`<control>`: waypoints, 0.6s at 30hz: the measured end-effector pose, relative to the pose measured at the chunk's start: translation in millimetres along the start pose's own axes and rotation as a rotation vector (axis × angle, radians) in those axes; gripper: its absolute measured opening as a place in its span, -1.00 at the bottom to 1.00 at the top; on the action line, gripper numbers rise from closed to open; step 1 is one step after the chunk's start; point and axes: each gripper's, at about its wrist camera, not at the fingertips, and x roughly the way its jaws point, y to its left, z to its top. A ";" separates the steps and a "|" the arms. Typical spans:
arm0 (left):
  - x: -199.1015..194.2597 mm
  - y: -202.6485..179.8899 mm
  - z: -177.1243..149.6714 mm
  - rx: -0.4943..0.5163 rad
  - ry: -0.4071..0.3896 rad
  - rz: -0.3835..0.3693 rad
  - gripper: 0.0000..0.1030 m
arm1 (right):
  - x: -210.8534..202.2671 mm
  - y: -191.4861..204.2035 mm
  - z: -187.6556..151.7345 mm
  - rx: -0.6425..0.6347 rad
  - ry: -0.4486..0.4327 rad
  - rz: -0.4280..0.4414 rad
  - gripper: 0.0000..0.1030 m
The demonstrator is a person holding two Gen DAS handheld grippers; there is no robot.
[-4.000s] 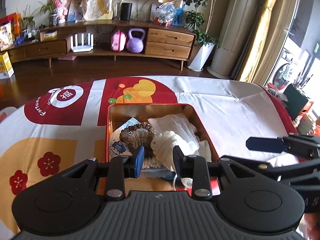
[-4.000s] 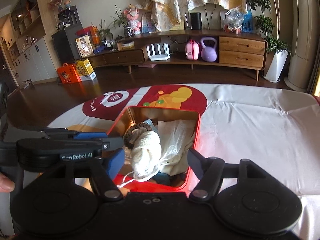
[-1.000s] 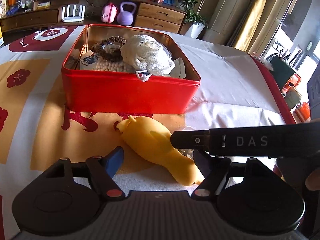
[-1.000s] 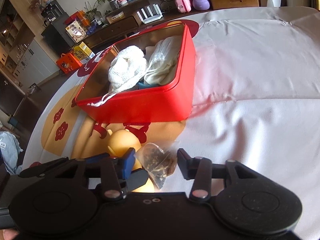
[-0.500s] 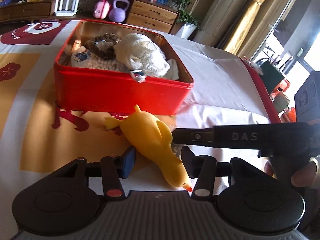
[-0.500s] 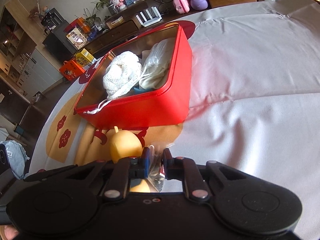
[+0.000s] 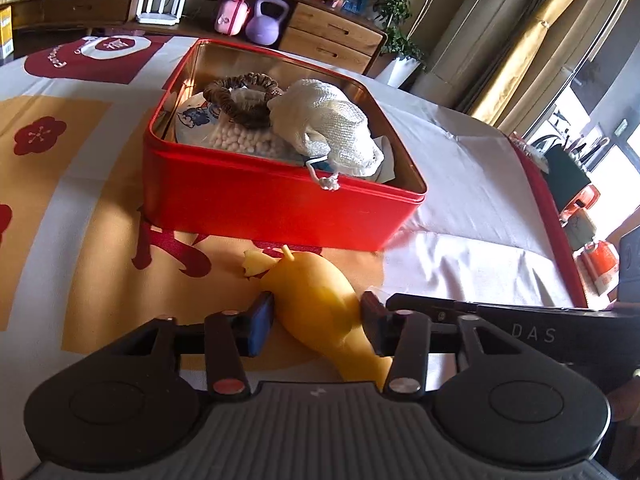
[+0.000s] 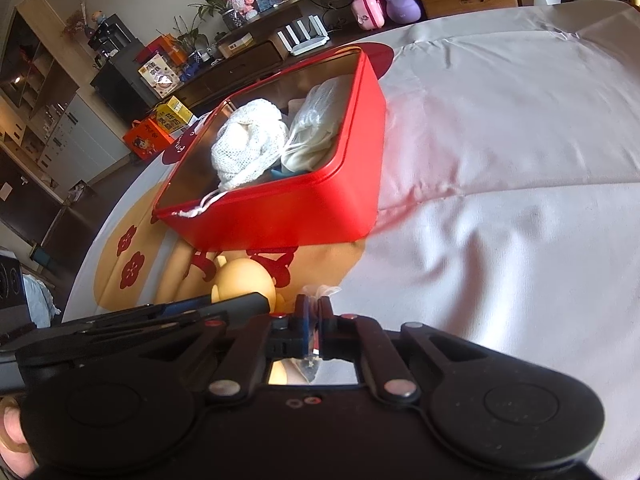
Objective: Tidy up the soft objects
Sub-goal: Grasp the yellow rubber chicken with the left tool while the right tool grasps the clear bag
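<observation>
Yellow rubber chicken (image 7: 316, 300) lying on the counter (image 7: 460, 184) just in front of the red tin (image 7: 280, 204), framed by the left gripper (image 7: 318, 322), parted and not yet biting. Further right, right gripper (image 8: 314, 322) clamped on a clear plastic pouch (image 8: 320, 291), presumably bound for the tin. Pouch contents hidden behind the fingers; chicken's beak end cut off.

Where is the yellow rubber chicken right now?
In the left wrist view, the yellow rubber chicken lies on the tablecloth before the red tin, between the left gripper's fingers.
</observation>
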 end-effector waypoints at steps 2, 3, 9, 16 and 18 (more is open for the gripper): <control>-1.9 0.6 -0.8 -0.002 -0.001 0.009 -0.28 | -2.3 3.2 -1.0 -0.013 -0.005 -0.004 -0.94; -2.7 0.5 -1.3 0.002 -0.001 0.015 -0.34 | -4.1 4.8 -1.7 -0.016 -0.007 -0.005 -0.94; -13.3 -8.3 -3.4 0.042 -0.004 0.035 -0.44 | -20.5 18.2 -8.3 -0.051 -0.029 -0.015 -0.94; -35.9 -13.5 -7.3 0.068 -0.010 0.054 -0.44 | -44.1 30.1 -12.9 -0.075 -0.058 -0.027 -0.94; -43.3 -14.7 -7.2 0.073 -0.013 0.050 -0.44 | -51.9 33.2 -14.1 -0.080 -0.068 -0.027 -0.94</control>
